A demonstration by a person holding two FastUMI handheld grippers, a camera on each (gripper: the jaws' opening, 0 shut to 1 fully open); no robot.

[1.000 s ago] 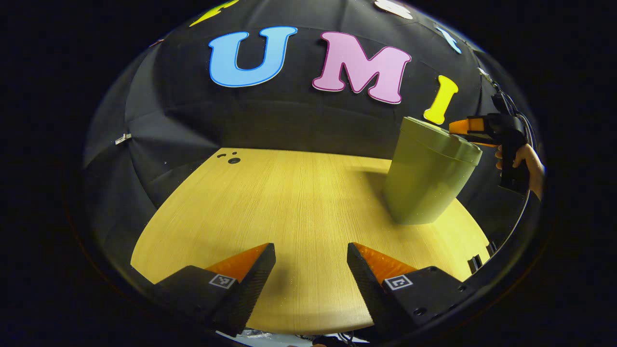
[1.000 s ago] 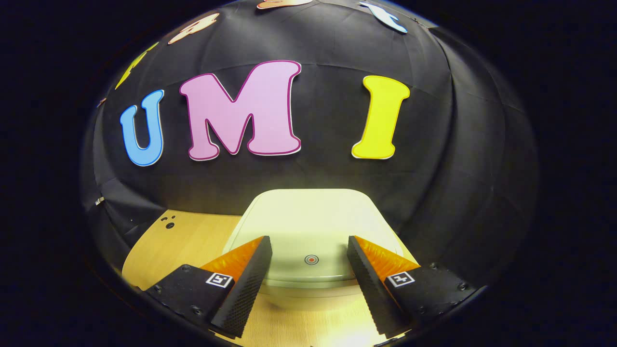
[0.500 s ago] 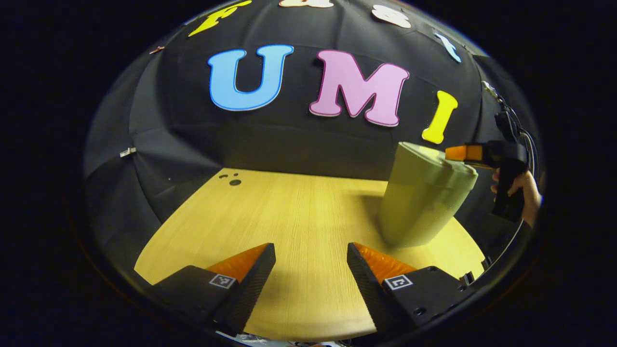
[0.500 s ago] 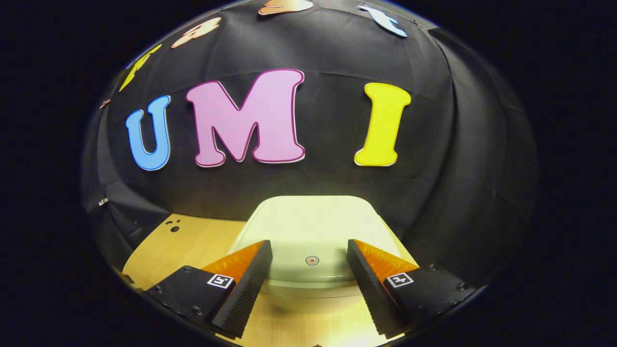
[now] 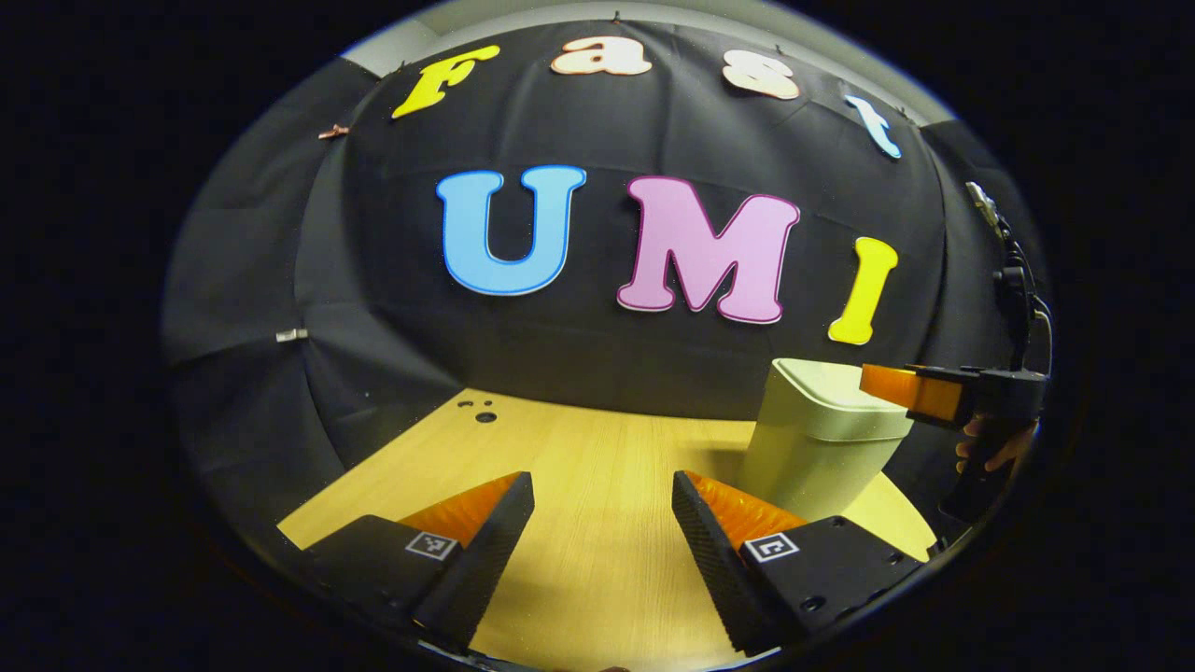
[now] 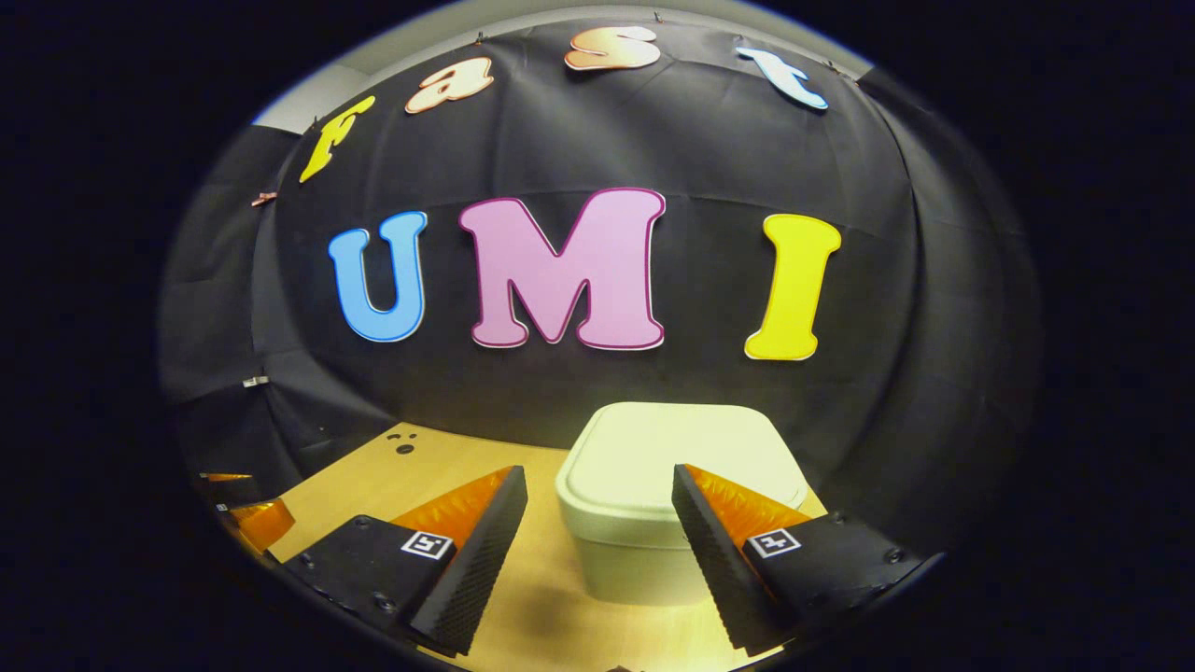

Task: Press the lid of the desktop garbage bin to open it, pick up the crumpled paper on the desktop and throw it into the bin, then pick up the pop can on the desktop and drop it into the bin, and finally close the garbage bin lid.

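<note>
The pale green garbage bin [image 5: 822,448] stands on the wooden table [image 5: 579,457] at the right, its lid [image 5: 840,392] down. In the right gripper view the bin [image 6: 653,551] sits just ahead, its lid [image 6: 681,448] flat and shut. My right gripper [image 6: 597,537] hovers open in front of and slightly above the bin, touching nothing; the left gripper view shows it [image 5: 896,387] level with the lid's near edge, held by a hand [image 5: 990,453]. My left gripper [image 5: 602,527] hangs open over bare table, left of the bin. The right gripper view catches the left gripper [image 6: 241,504] at the far left.
Black cloth walls close in behind and beside the table. Small round holes [image 5: 484,415] mark the table's far left corner. A cable [image 5: 1013,280] runs up from the right gripper's handle. Bare wood stretches left of the bin.
Both views have tilted up and drawn back. The right gripper has pulled away from over the bin lid, which stays shut. Both grippers stay open.
</note>
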